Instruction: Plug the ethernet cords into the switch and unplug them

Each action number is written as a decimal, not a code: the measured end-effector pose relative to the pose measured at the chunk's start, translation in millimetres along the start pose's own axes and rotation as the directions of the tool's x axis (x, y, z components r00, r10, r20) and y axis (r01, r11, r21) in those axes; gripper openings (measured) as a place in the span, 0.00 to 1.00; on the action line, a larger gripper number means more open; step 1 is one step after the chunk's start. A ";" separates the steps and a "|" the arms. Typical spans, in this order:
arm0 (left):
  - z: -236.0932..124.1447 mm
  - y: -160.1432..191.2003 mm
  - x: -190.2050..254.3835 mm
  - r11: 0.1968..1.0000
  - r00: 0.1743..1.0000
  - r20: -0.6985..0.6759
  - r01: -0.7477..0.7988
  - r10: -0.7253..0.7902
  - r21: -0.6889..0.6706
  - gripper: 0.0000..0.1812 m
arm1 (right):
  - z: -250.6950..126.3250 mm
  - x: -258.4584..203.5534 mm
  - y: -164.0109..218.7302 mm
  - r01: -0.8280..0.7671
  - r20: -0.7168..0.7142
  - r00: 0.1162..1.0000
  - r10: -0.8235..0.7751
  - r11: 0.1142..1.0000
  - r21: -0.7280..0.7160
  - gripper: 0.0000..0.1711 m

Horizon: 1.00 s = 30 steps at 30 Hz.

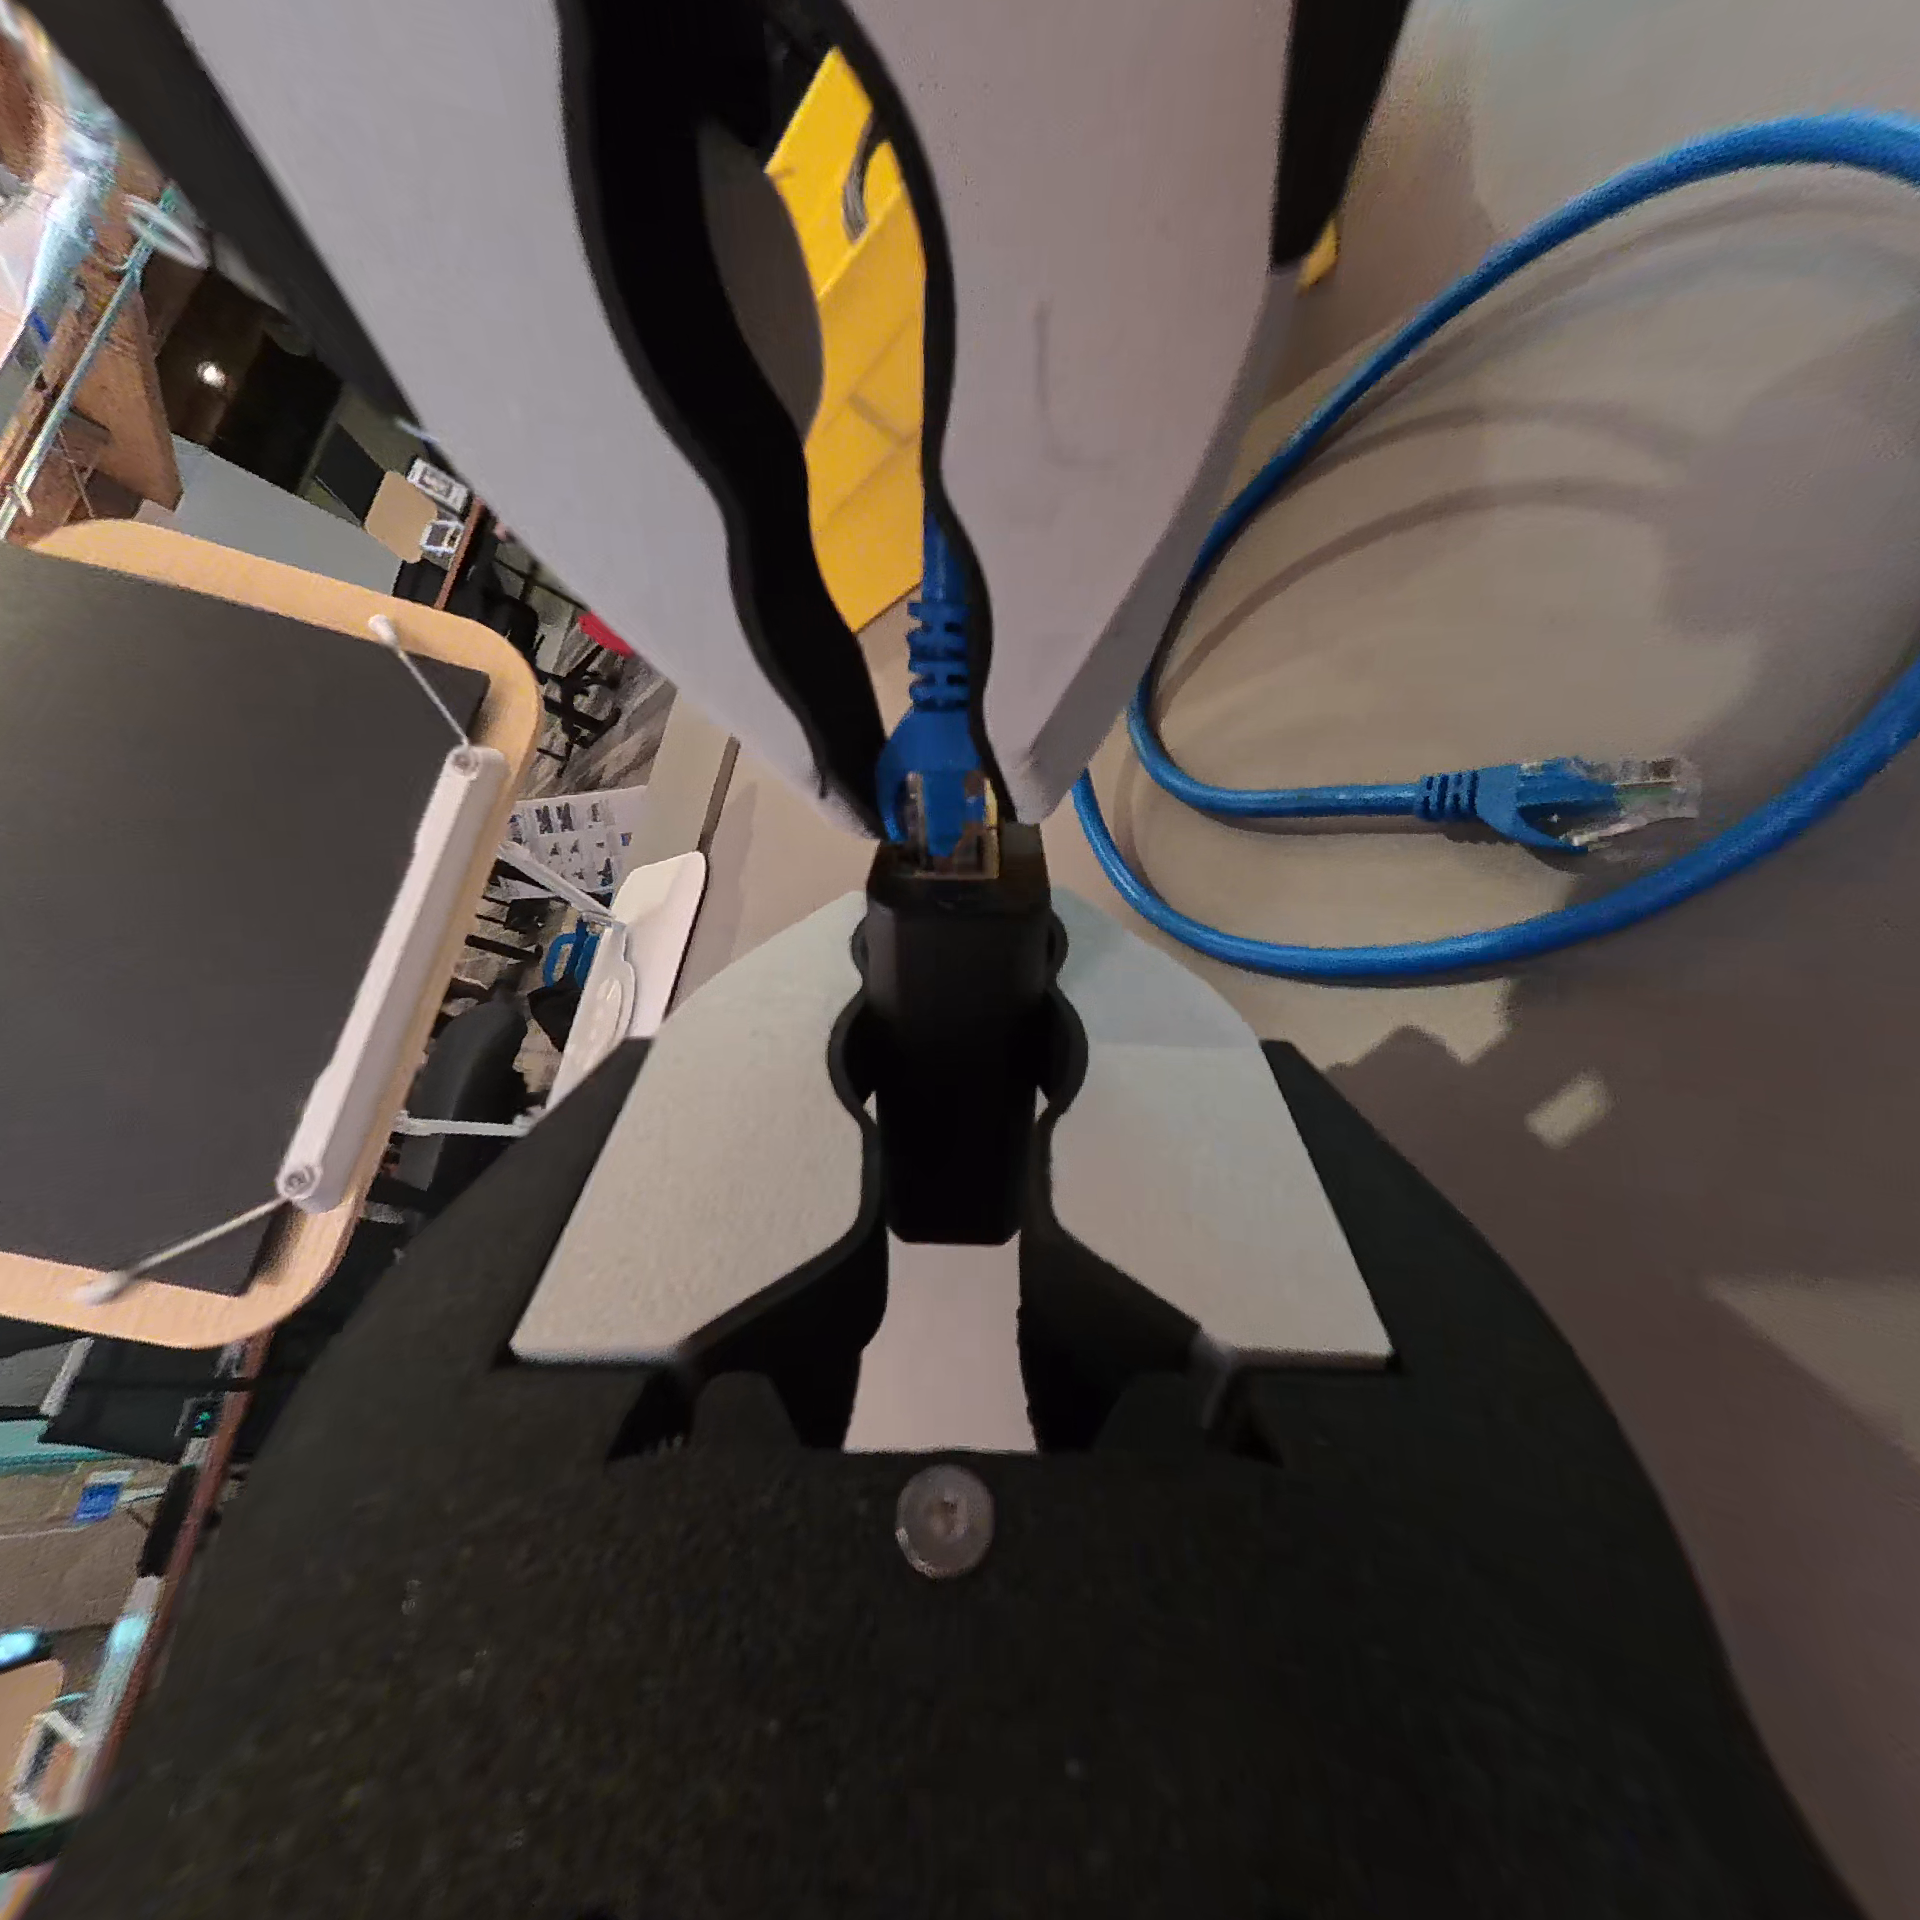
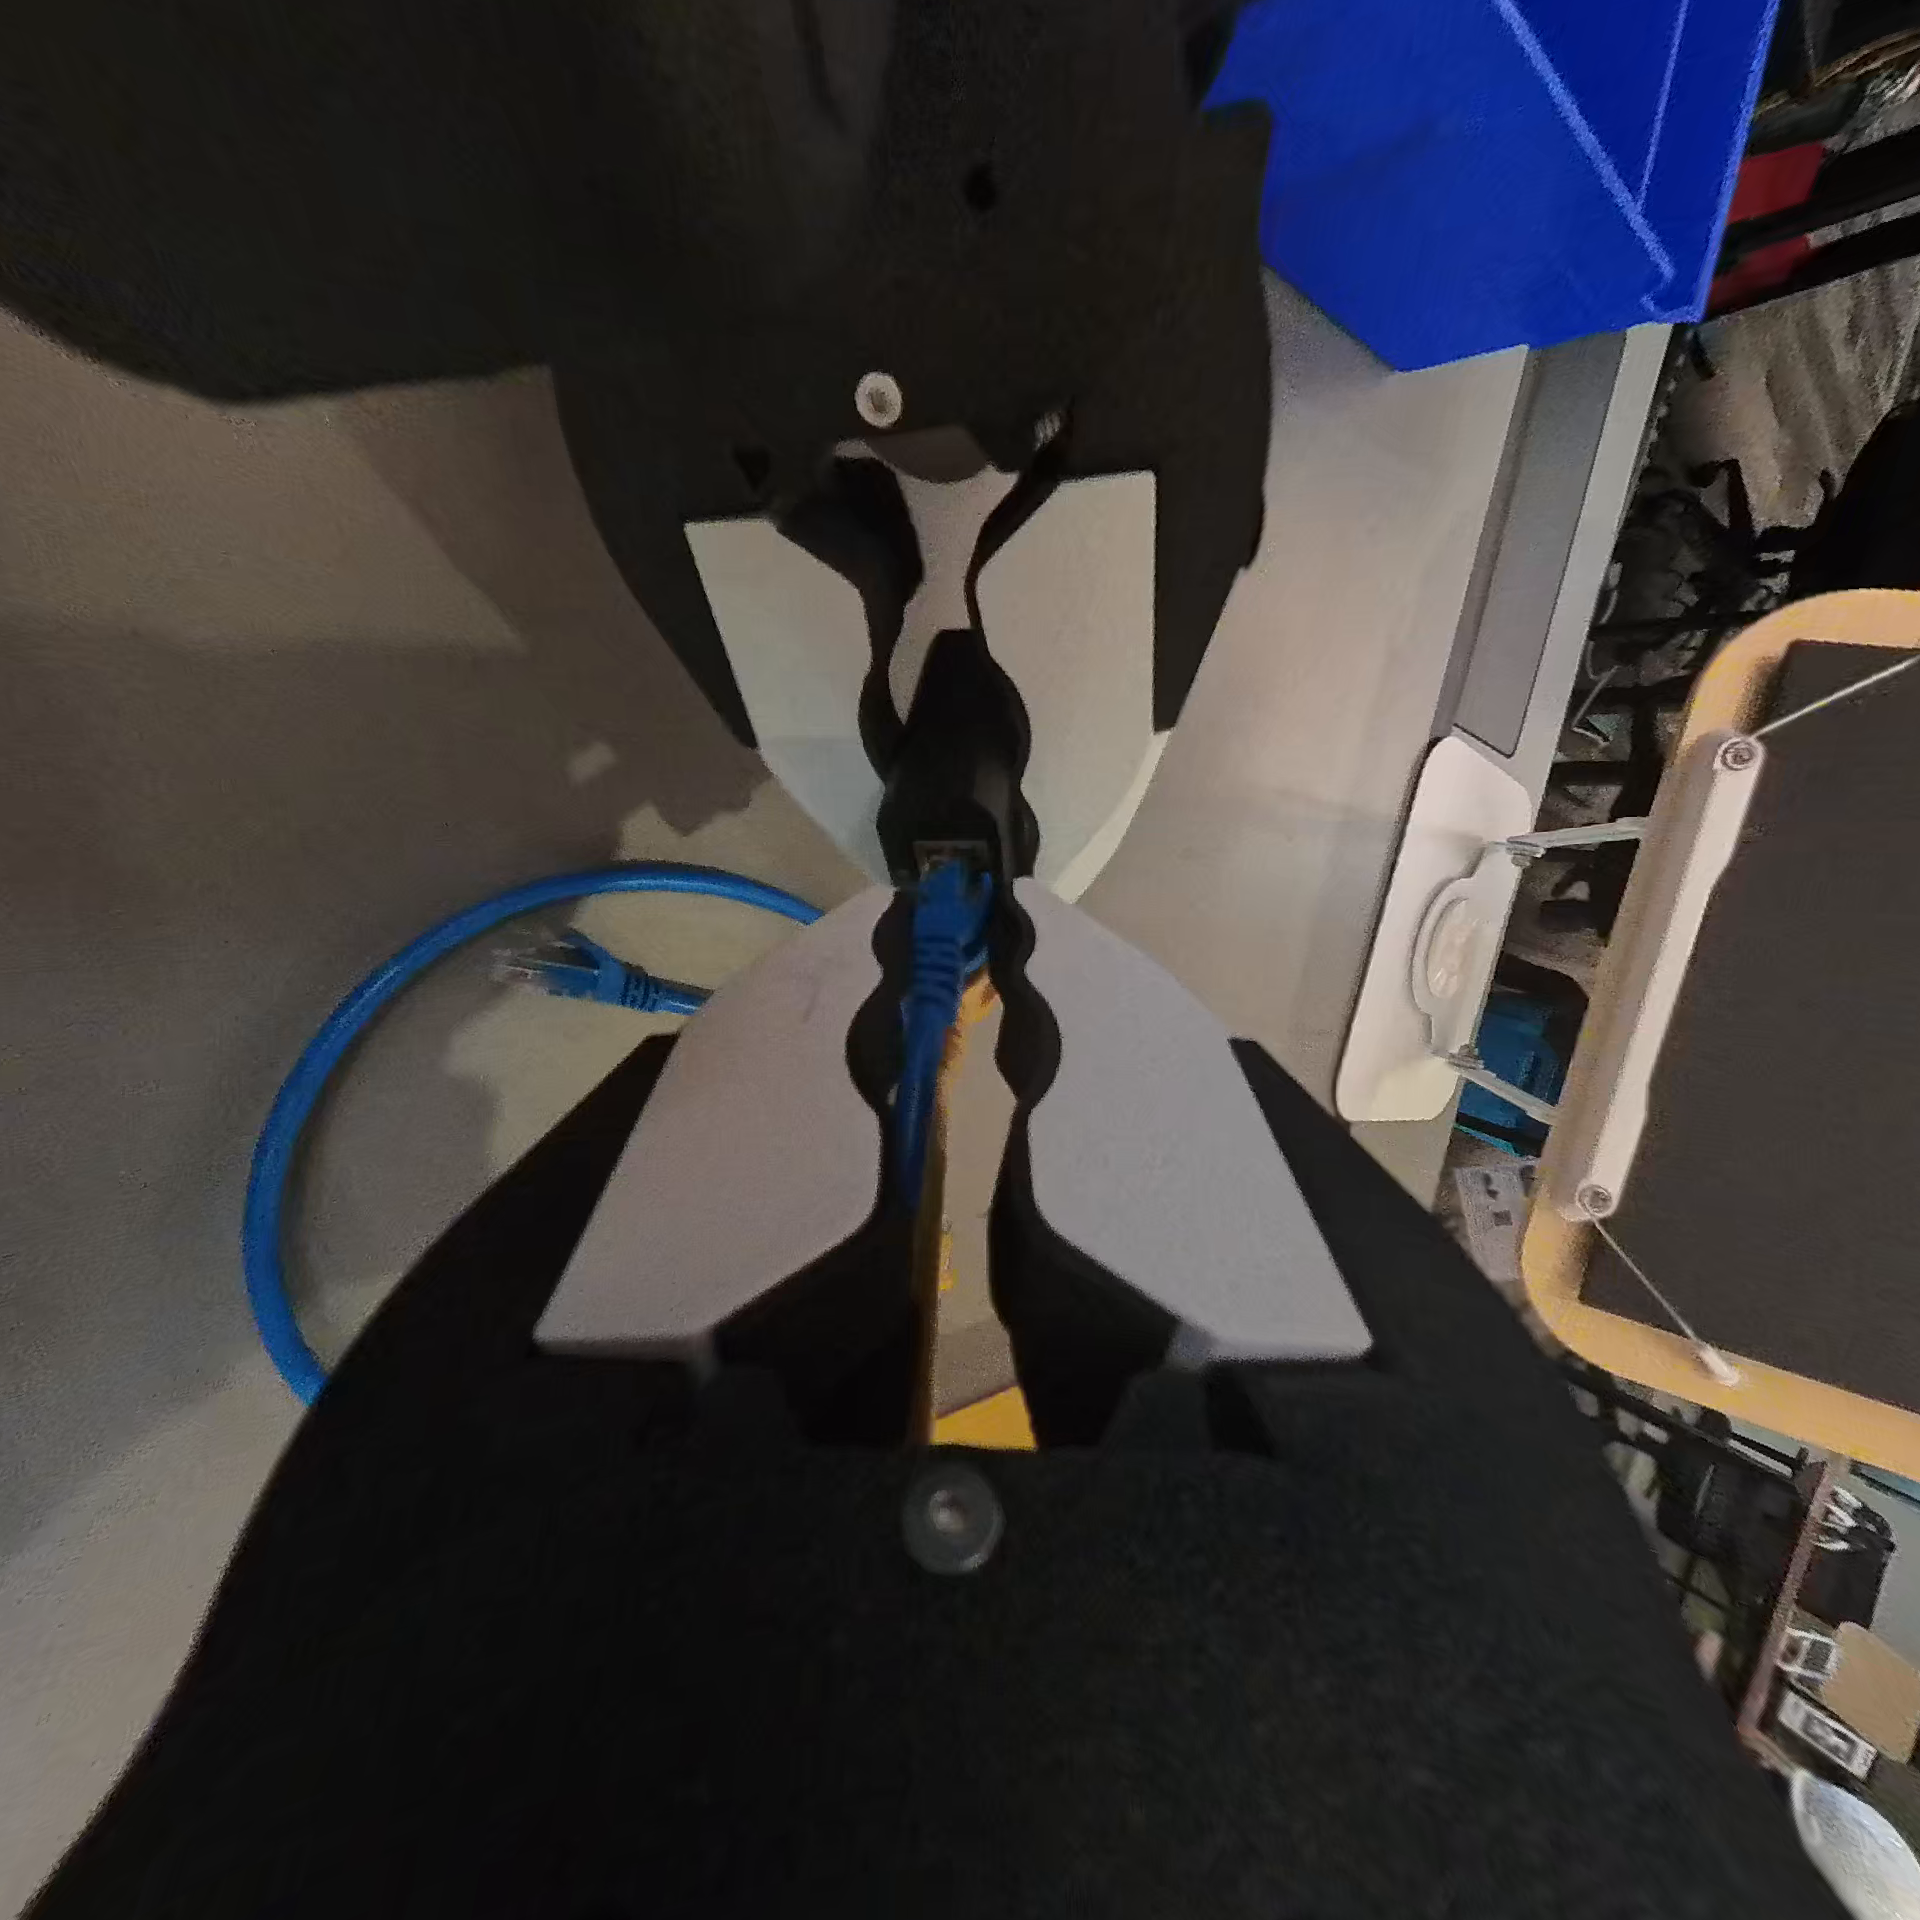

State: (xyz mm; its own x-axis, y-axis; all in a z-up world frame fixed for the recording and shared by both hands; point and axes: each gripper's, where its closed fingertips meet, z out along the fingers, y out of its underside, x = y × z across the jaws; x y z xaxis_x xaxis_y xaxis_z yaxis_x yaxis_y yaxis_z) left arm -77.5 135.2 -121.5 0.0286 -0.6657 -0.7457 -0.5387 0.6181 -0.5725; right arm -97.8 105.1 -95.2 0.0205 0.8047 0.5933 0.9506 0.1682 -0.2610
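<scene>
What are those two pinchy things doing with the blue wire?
The left gripper is holding a small black switch between its fingers. The right gripper is pinching the plug of a blue ethernet cord right at the switch's port; whether it is fully in, I cannot tell. The cord's other plug lies loose on the table.

Switch (image 1: 951,1049) body hidden between fingers; cord (image 1: 1455,623) loop cut off.

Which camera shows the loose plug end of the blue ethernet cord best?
The left wrist view: the loose plug lies unobstructed on the table, its clear connector visible. In the right wrist view the same plug is smaller, blurrier, and sits beside the hand-held gripper's finger.
</scene>
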 end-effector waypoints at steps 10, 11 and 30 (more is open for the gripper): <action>3.1 0.0 -7.7 0.999 0.999 0.035 0.038 -0.038 -0.005 0.14 | -0.6 8.0 0.8 -0.092 -0.043 0.995 0.094 0.995 0.046 0.08; 2.3 -0.1 -11.2 1.000 0.998 0.062 0.027 -0.027 -0.001 0.14 | -1.7 10.2 -0.6 -0.105 -0.064 0.992 0.108 0.994 0.043 0.08; -7.3 6.9 -33.2 0.932 0.880 0.318 -0.299 0.352 -0.204 0.14 | -5.4 -2.0 14.2 -0.709 -0.122 0.670 0.732 0.680 0.186 0.06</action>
State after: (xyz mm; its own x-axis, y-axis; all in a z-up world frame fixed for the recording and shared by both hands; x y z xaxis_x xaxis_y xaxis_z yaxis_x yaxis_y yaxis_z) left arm -88.4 158.5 -98.2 0.1031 -0.2357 -0.9663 -0.6821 0.6903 -0.2412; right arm -82.6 102.8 -96.0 0.7473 0.5931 0.2996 0.5745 -0.3502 -0.7398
